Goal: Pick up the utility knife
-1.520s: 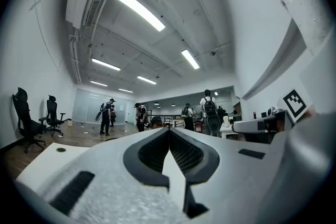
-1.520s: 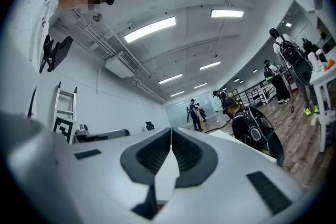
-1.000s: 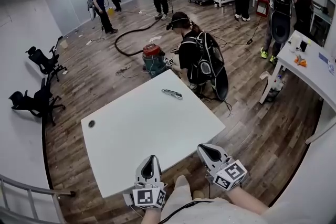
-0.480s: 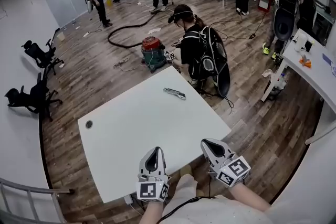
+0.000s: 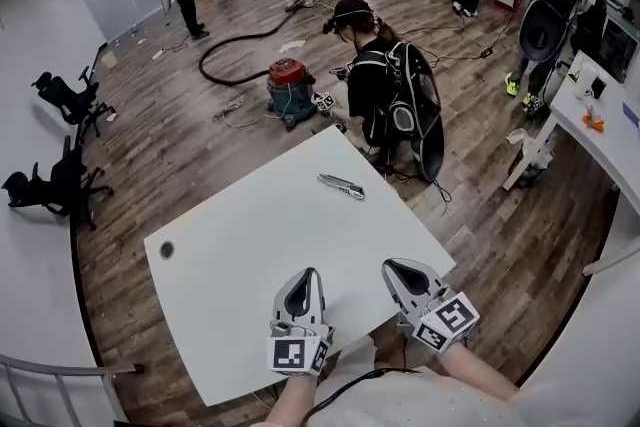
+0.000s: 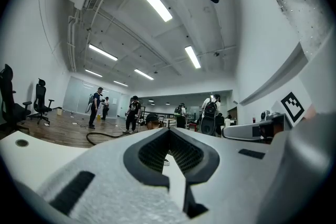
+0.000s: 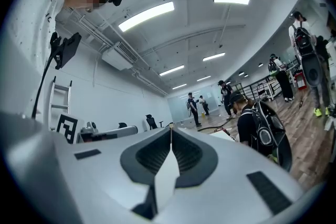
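The utility knife [image 5: 341,185], silver and dark, lies flat near the far right edge of the white table [image 5: 240,255]. Both grippers sit at the table's near edge, well short of the knife. My left gripper [image 5: 306,273] is shut with nothing in it, its tips over the table top. My right gripper [image 5: 392,267] is shut and empty too, at the near right edge. In the left gripper view the jaws [image 6: 169,131] meet at the tips, with white table beneath them. The right gripper view shows its jaws [image 7: 170,129] pressed together.
A person with a black backpack [image 5: 385,100] crouches just beyond the table's far corner. A red vacuum [image 5: 290,87] and hose lie behind. A round cable hole [image 5: 166,250] is at the table's left. Black chairs [image 5: 60,185] stand left, a white desk [image 5: 600,125] right.
Both grippers have moved forward from beside the table's near edge to over it, closer to the knife. Their jaws stay together. The knife has not moved.
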`<action>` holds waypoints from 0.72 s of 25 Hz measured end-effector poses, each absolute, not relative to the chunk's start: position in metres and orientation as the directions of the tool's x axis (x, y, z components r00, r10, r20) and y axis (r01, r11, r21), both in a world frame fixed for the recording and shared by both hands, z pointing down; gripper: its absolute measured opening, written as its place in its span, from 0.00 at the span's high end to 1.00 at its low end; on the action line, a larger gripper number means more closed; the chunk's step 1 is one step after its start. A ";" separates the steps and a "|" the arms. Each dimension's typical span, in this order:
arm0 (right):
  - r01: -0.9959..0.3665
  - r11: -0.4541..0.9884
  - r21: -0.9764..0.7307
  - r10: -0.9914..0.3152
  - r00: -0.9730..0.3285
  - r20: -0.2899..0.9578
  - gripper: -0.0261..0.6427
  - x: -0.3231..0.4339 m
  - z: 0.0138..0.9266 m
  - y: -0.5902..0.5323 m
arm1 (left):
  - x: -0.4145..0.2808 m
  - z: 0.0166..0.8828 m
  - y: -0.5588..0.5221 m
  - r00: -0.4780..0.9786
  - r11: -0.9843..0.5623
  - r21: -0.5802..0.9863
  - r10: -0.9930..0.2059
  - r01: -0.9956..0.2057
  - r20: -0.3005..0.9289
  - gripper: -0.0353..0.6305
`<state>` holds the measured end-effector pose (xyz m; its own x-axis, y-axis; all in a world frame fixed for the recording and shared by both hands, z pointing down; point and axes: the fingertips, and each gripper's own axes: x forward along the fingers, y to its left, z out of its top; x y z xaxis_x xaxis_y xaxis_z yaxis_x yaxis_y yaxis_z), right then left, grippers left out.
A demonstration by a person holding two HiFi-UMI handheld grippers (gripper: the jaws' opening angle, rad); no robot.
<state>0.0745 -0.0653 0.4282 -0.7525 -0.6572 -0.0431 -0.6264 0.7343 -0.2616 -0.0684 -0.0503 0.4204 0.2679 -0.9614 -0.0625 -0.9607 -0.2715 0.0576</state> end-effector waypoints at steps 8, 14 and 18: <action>-0.635 0.726 -0.264 -0.659 -0.752 -0.003 0.95 0.046 0.440 -0.117 | -0.087 0.426 -0.106 0.302 -0.306 0.085 -0.951 -0.948 -0.060 0.94; -0.636 0.735 -0.235 -0.648 -0.761 0.036 0.95 0.027 0.450 -0.146 | -0.091 0.433 -0.141 0.350 -0.357 0.127 -0.934 -0.926 -0.073 0.94; -0.611 0.761 -0.218 -0.604 -0.790 0.103 0.95 0.013 0.467 -0.162 | -0.091 0.447 -0.161 0.365 -0.369 0.168 -0.929 -0.914 -0.055 0.94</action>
<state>0.0125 -0.1618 0.4665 -0.7901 -0.6043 0.1026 -0.6106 0.7613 -0.2179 -0.0907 -0.1607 0.4472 0.3649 -0.9294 -0.0554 -0.9142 -0.3689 0.1679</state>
